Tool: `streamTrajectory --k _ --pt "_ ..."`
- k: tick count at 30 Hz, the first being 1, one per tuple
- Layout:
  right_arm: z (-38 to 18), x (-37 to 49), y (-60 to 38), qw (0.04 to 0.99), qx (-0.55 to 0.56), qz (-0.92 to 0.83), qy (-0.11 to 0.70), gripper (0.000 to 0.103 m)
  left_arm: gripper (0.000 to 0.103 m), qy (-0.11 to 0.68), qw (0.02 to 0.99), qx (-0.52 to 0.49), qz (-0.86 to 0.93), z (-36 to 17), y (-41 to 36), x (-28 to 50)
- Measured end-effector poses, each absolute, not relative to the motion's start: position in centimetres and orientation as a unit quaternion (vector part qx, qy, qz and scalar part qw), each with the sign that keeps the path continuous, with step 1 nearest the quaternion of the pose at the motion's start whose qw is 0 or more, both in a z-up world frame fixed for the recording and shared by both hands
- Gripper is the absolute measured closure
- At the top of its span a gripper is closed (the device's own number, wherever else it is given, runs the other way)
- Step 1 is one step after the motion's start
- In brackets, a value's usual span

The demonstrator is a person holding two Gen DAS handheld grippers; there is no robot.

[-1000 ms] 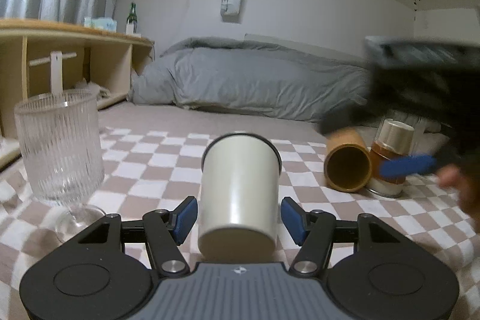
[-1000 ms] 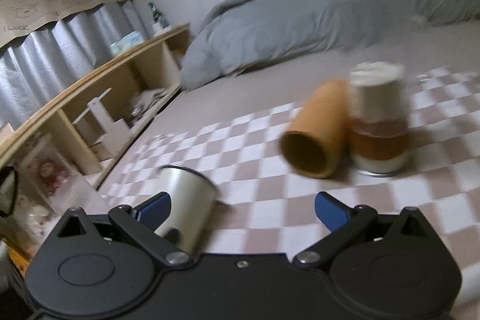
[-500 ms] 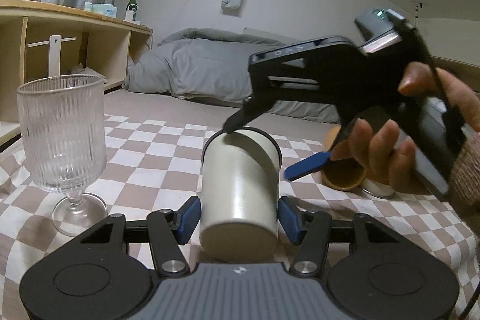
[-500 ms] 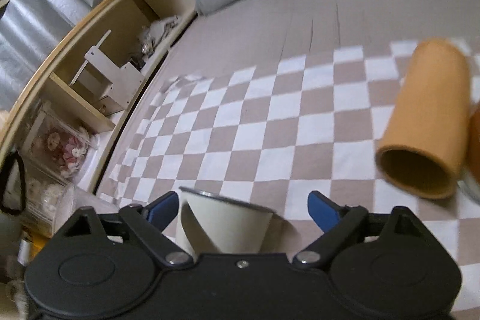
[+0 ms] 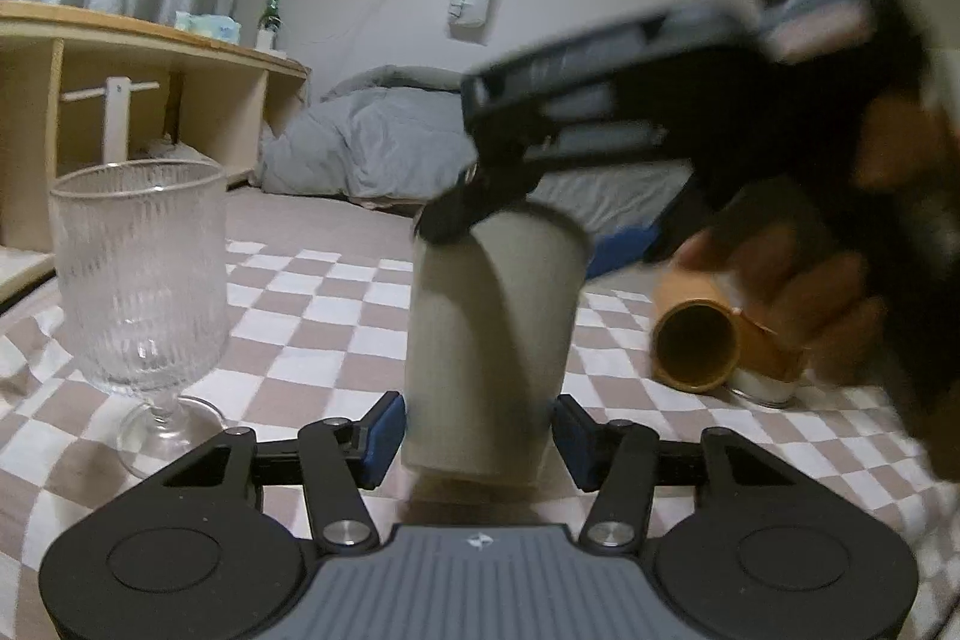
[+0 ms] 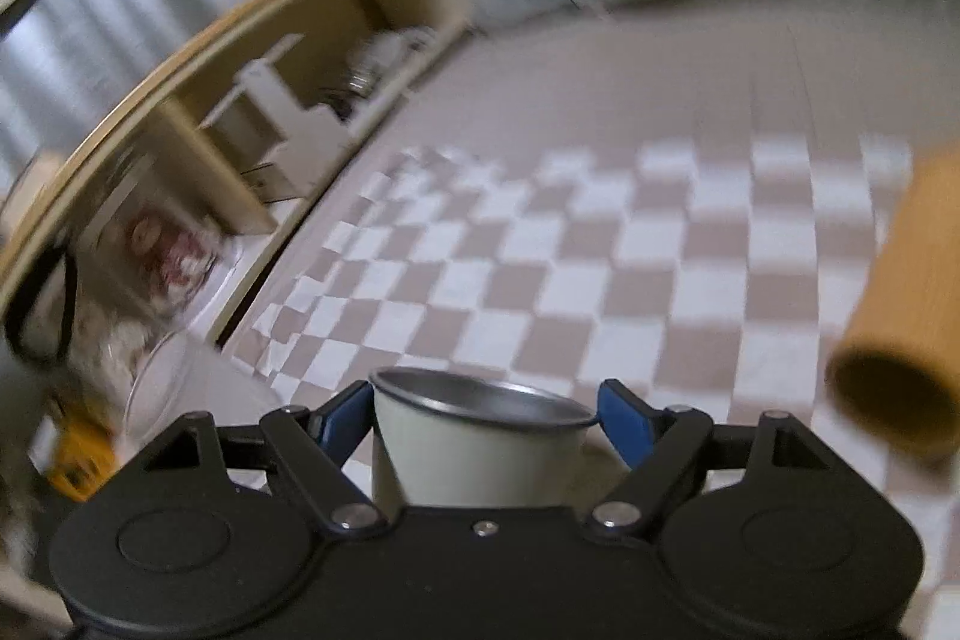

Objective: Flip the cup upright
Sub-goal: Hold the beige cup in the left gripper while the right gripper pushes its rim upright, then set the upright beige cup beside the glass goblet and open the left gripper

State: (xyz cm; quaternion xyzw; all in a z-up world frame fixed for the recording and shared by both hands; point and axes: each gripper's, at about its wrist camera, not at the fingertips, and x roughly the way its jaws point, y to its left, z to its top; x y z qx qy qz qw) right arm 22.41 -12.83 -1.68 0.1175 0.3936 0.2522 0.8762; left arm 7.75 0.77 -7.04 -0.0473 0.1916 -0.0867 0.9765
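Cream cup upright, orange cup toppled

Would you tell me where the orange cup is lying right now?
The orange cup lies on its side on the checked cloth, right of the white cup in the left wrist view, open mouth toward the camera.

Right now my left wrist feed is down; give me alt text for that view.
A cream cup, blurred, stands mouth-up between the open left gripper fingers, with the right gripper at its rim. A ribbed stemmed glass stands left; an orange cup lies on its side right, on checkered cloth.
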Motion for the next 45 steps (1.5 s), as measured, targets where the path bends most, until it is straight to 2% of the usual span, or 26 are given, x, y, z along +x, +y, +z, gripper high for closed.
streamTrajectory --k 6,13,29,31,33,35,45 --pt "1.6 18.4 -10.1 0.912 -0.013 0.263 0.315 0.021 0.05 0.182 0.981 -0.041 -0.056 -7.3 0.6 7.8" --pt "1.7 16.7 -8.0 0.913 -0.089 0.278 0.284 0.021 0.05 0.181 0.983 -0.027 -0.007 -8.5 0.3 7.9" --pt "1.1 14.5 -3.4 0.898 -0.167 0.307 0.268 0.021 0.05 0.193 0.979 -0.054 0.039 -8.7 2.3 7.3" --pt "1.2 14.6 -3.6 0.898 -0.16 0.308 0.27 0.02 0.046 0.195 0.978 -0.059 0.045 -8.6 2.4 7.2" --pt "1.2 14.6 -3.7 0.897 -0.156 0.312 0.271 0.019 0.032 0.188 0.979 -0.063 0.053 -8.4 2.7 6.9" --pt "1.2 14.5 -3.9 0.897 -0.152 0.315 0.271 0.012 0.027 0.182 0.979 -0.07 0.053 -8.0 3.0 6.5" --pt "2.9 12.5 -7.1 0.919 -0.108 0.301 0.229 0.009 0.017 0.154 0.985 -0.061 0.043 -5.9 3.6 4.7"
